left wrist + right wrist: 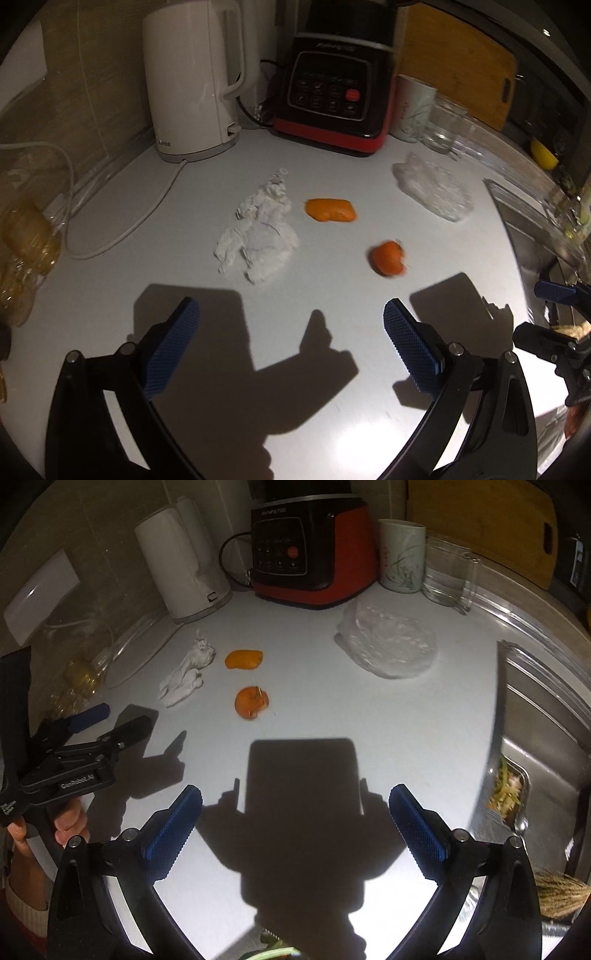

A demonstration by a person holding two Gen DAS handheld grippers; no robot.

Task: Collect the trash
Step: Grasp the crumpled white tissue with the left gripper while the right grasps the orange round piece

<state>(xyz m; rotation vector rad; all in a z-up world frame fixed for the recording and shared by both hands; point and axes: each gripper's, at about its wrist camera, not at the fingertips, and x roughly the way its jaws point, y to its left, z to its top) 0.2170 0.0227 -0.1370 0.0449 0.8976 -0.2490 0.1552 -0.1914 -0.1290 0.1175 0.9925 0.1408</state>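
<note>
1. I am holding the left tool (291,339) low over the white surface (332,387), its blue pads spread wide apart with nothing between them.
2. I am keeping the right tool (295,823) likewise gaping wide and empty, hovering above its own dark shadow on the surface.
3. Just beyond the left tool, the nearer orange peel (386,257) is lying on the surface, apart from both tools.
4. To its left, the crumpled white tissue (258,232) is resting flat, with the second orange peel (330,209) sitting just beside its far right edge.
5. Further right, a crumpled clear plastic wrap (432,186) is lying near the sink (535,738), which is holding some food scraps (506,790).
6. At the back, a white kettle (195,77) is standing beside a black and red blender base (332,99).
7. Right of the blender base, a patterned cup (400,555) and a clear glass jug (448,572) are standing touching or nearly so, and a wooden cutting board (458,62) is leaning behind them.
</note>
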